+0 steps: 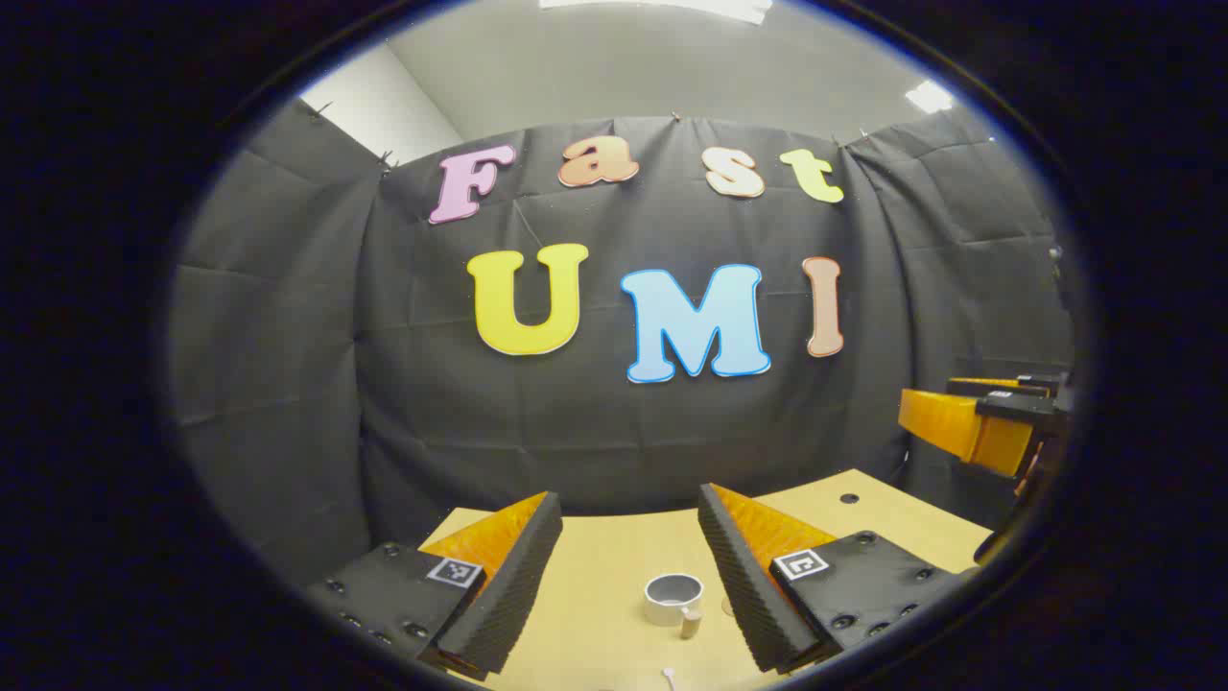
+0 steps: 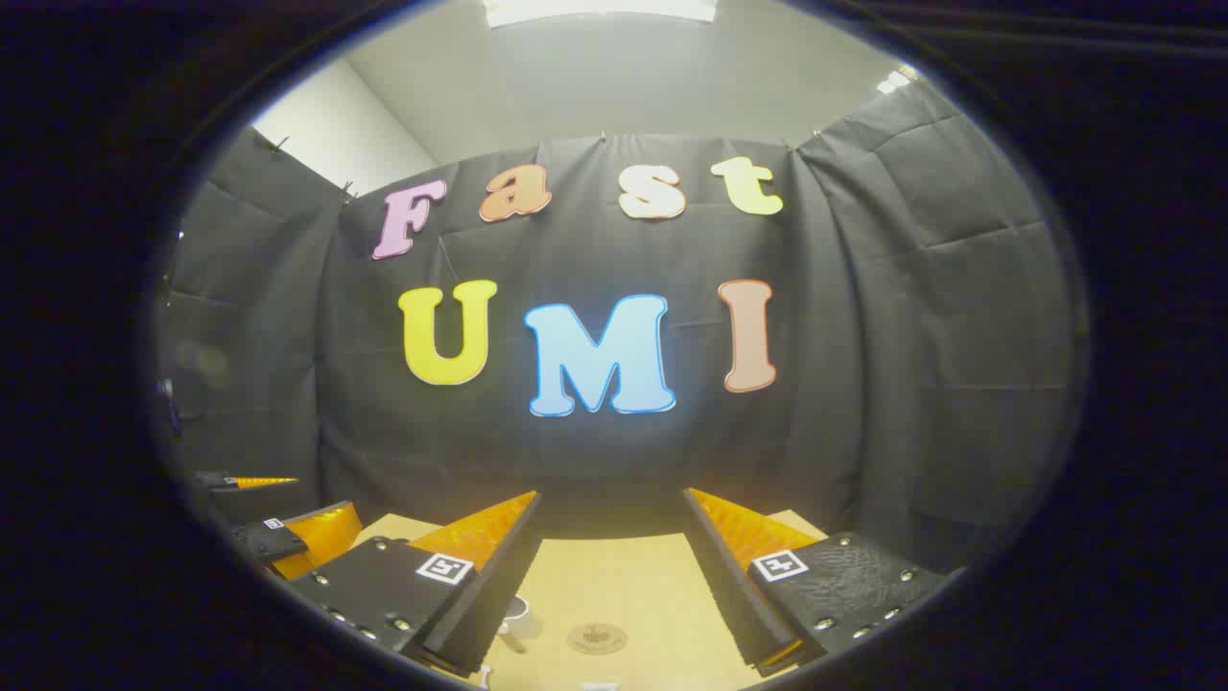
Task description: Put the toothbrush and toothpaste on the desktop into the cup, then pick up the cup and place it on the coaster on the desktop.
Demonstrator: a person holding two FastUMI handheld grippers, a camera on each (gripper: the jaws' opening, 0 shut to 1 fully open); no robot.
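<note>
Now both hand-held grippers gaping, cup (image 1: 673, 599) on desktop (image 1: 595, 585), coaster (image 2: 597, 637) apart.

Light wooden desktop (image 1: 614, 576); a cup (image 1: 673, 600) stands on it; a round coaster (image 2: 597, 637) lies flat.

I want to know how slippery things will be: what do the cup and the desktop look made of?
The cup looks like glazed ceramic or smooth plastic, going by its even pale grey sheen; its handle looks like wood or cork, being matte tan. The desktop seems to be a light wood laminate: flat, matte and uniformly tan.
</note>
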